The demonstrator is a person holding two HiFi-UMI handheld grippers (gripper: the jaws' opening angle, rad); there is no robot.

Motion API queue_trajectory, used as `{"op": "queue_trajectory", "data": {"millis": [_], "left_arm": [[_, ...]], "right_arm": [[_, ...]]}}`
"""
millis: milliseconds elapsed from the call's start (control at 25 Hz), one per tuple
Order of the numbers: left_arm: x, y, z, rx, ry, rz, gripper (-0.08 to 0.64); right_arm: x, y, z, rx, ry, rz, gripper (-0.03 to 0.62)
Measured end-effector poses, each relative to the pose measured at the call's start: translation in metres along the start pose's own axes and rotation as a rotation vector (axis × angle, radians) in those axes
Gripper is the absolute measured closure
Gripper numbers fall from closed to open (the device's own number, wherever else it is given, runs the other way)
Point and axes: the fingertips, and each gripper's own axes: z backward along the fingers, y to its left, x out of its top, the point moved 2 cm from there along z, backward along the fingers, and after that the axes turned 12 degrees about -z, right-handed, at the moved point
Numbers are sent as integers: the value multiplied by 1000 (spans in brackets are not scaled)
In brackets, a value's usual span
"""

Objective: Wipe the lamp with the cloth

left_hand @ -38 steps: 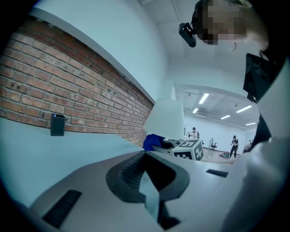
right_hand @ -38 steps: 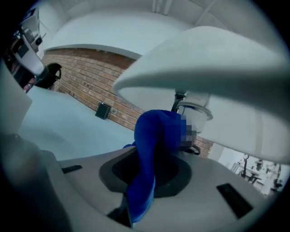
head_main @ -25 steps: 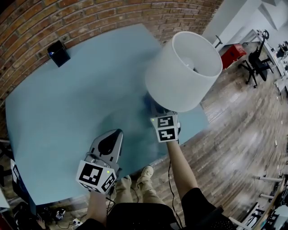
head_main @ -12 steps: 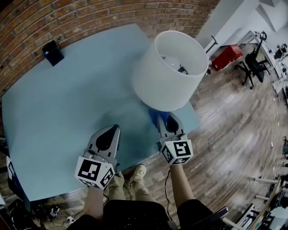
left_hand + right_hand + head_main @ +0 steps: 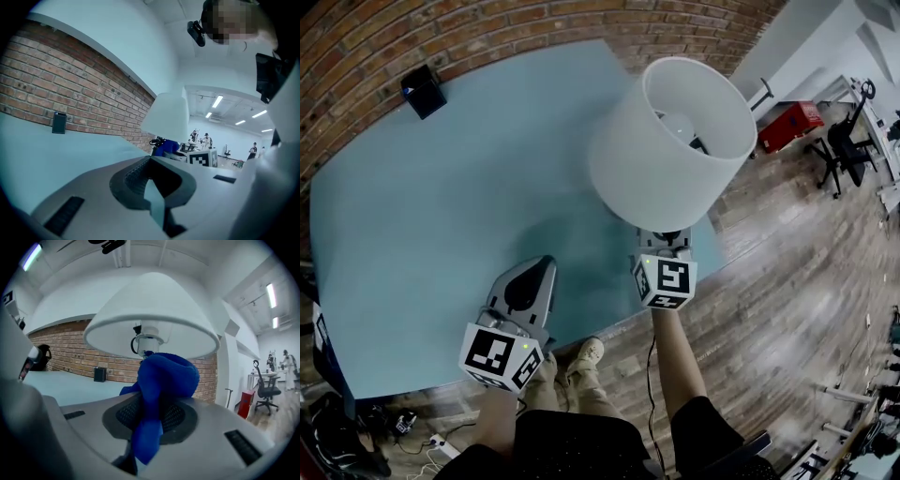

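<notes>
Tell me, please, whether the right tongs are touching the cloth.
Touching. The right gripper view shows the cloth pinched between the right tongs, bunching above them.

Left hand-held gripper (image 5: 541, 269) down-left of the lamp (image 5: 670, 141), jaws together with nothing between them, right hand-held gripper (image 5: 664, 246) under the lamp's shade, jaws clamped on the blue cloth (image 5: 161, 380), right forearm outstretched

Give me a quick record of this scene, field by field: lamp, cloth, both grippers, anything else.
lamp: white shade, over the teal table's near right corner
cloth: blue, bunched, just under the shade; contact unclear
right gripper: shut on the cloth, tips below the shade
left gripper: shut, empty, above the table
other: small black box by the brick wall
</notes>
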Motion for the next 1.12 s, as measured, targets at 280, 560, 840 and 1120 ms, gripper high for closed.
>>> {"op": "queue_trajectory", "data": {"millis": [280,560,840,1120], "left_arm": [[3,7,-1,20,-2,6,551],[2,3,-5,16,11,-4,552],[13,-16,-16,2,11,-43,551],[27,-41,-18,21,-16,-99,551]], "right_arm": [[-36,-3,-9,-6,144,9,518],[-80,-1,-14,54,483,95,518],[-61,-11,10,148,398,21,517],[3,-50,46,222,112,-240,518]]}}
